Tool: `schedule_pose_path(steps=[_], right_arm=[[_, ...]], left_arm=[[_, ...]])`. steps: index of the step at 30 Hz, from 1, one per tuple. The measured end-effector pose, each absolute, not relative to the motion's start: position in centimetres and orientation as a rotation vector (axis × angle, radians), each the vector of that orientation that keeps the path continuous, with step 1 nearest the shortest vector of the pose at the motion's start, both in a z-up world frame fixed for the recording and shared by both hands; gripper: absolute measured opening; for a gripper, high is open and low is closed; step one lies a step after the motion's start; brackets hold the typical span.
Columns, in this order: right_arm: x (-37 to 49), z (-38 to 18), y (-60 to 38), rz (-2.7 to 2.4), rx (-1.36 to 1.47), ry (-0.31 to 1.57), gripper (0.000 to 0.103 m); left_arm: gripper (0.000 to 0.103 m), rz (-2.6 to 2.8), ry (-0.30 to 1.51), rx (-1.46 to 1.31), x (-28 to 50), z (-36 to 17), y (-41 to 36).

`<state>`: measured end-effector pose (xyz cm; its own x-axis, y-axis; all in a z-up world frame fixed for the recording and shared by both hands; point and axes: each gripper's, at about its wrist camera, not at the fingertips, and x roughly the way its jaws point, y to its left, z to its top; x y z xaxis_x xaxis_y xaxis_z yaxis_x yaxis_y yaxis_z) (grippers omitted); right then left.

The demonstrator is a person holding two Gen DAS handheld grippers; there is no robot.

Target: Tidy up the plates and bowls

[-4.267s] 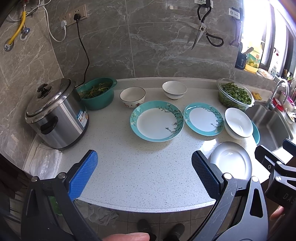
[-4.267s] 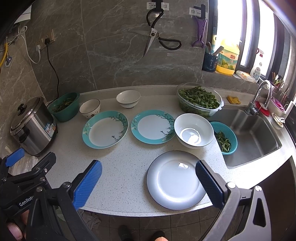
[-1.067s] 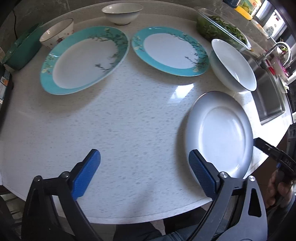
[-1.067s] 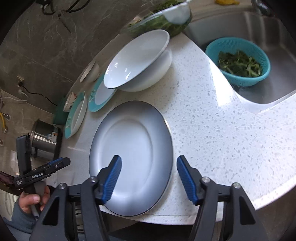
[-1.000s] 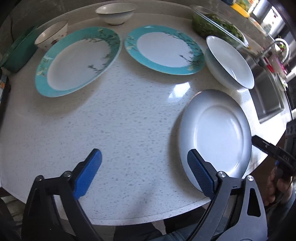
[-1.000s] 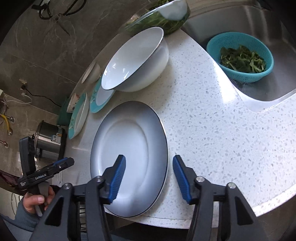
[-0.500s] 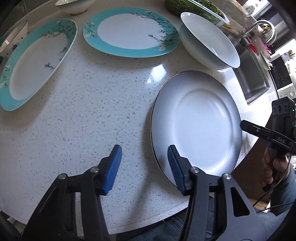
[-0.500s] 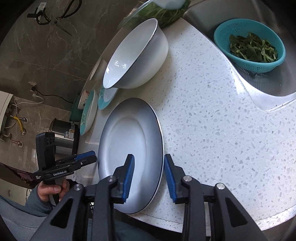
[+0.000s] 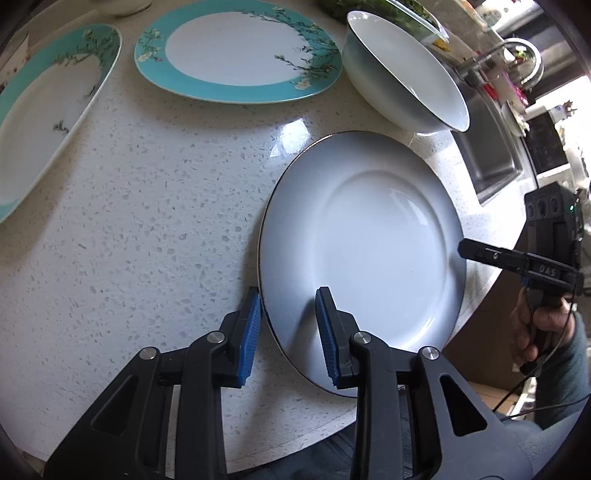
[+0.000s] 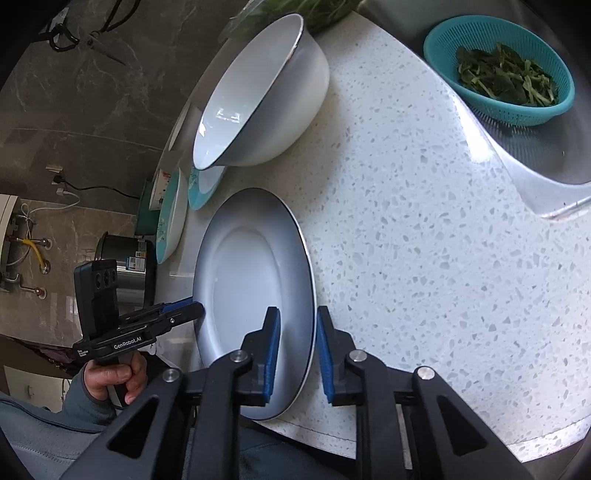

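Observation:
A grey-white plate [image 9: 364, 236] lies at the counter's front edge; it also shows in the right wrist view [image 10: 251, 284]. My left gripper [image 9: 288, 310] straddles the plate's near left rim, jaws narrowed with a small gap either side. My right gripper [image 10: 297, 328] straddles the opposite rim, jaws likewise narrowed close to it. A large white bowl [image 9: 406, 74] sits behind the plate. Two teal-rimmed plates [image 9: 236, 48] [image 9: 48, 107] lie further left.
The speckled counter [image 9: 147, 206] ends in a curved front edge. A teal colander of greens [image 10: 502, 74] sits in the sink at right. A glass dish of greens [image 9: 391, 9] stands behind the bowl. A rice cooker [image 10: 125, 273] stands at far left.
Both grippers have moved in onto opposite rims of the grey-white plate and their jaws have narrowed from wide open to close around the rim.

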<state>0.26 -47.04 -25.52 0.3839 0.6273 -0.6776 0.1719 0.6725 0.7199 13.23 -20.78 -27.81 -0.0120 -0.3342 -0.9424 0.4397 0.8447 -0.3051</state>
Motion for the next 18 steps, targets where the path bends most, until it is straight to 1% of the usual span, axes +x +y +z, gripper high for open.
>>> schedule_pose_path(steps=[2,3,8,18], right_arm=[[0.3,-25.5,-46.9,0.325,0.808,1.172,0.014],[0.3,-25.5,-46.9,0.317,0.799,1.179,0.013],[0.8,-25.0,-46.1,0.321,0.724,1.199,0.015],[0.6,-24.6,-46.0,0.296,0.688,1.206,0.016]], left_arm=[[0.028,-0.61,1.456,0.091,13.3,-27.8,-21.1],[0.027,-0.61,1.456,0.091,13.5,-27.9,-20.8],[0.028,-0.615,1.442,0.163,13.3,-27.8,-21.7],[0.026,-0.61,1.45,0.133,13.3,-27.8,-21.5]])
